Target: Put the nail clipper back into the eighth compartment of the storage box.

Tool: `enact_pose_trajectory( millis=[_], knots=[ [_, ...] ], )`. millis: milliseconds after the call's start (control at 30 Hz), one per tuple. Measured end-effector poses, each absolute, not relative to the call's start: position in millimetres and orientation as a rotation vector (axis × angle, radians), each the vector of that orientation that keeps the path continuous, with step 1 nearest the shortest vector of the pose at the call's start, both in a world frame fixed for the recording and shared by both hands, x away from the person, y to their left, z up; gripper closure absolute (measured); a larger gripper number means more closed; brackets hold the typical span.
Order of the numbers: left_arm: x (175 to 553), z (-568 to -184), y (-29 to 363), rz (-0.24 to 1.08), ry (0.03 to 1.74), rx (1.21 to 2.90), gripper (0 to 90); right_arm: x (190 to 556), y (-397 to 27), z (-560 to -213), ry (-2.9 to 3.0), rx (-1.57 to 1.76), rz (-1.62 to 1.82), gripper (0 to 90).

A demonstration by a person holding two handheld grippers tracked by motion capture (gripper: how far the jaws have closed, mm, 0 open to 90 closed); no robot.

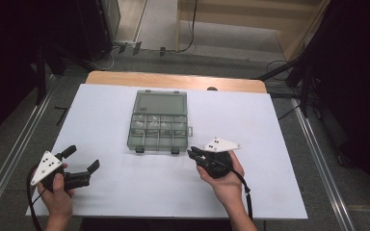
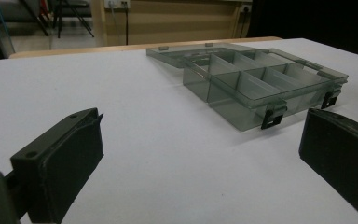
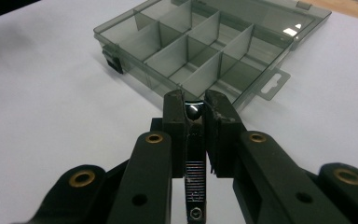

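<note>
A smoky clear compartment box [image 1: 158, 126] lies open mid-table, its lid folded back toward the far side and its two black latches facing me. In the left gripper view the box [image 2: 261, 79] sits ahead and to the right. My left gripper [image 1: 83, 158] rests near the table's front left, open, with bare table between its jaws [image 2: 200, 140]. My right gripper [image 1: 193, 153] hovers just off the box's near right corner. Its jaws [image 3: 194, 100] are shut on a small dark shiny piece [image 3: 193, 112], and the box [image 3: 205, 42] with its dividers lies right beyond them.
A white sheet [image 1: 101, 106] covers the wooden table [image 1: 173, 79], with open room left, right and in front of the box. Metal rails [image 1: 9, 159] run along both sides of the table. Cables lie on the floor [image 1: 125, 48] beyond the far edge.
</note>
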State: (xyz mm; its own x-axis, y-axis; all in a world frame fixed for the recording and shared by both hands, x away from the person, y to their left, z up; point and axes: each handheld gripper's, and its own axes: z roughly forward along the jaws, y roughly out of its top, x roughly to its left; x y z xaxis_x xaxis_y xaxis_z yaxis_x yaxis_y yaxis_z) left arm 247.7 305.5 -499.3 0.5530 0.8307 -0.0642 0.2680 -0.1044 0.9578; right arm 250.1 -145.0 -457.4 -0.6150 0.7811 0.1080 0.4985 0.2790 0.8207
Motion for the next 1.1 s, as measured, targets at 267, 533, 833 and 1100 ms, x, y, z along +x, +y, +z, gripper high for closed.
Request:
enact_pose_trajectory(
  millis=[267, 533, 833, 1100],
  knots=[
    [247.7, -499.3, 305.6, 0.617, 0.938, 1.653, 0.0, 257.7, -144.4, -448.3, 2.211, 1.166, 1.269, 81.0],
    [247.8, -499.3, 305.7, 0.616, 0.936, 1.654, 0.0, 266.2, -140.9, -443.9, 2.2, 1.166, 1.285, 81.0],
    [247.8, -499.2, 305.6, 0.616, 0.935, 1.654, 0.0, 275.2, -136.4, -443.4, 2.199, 1.172, 1.308, 81.0],
    [248.0, -499.2, 305.6, 0.616, 0.935, 1.655, 0.0, 283.9, -129.9, -441.7, 2.207, 1.161, 1.309, 81.0]
  ],
)
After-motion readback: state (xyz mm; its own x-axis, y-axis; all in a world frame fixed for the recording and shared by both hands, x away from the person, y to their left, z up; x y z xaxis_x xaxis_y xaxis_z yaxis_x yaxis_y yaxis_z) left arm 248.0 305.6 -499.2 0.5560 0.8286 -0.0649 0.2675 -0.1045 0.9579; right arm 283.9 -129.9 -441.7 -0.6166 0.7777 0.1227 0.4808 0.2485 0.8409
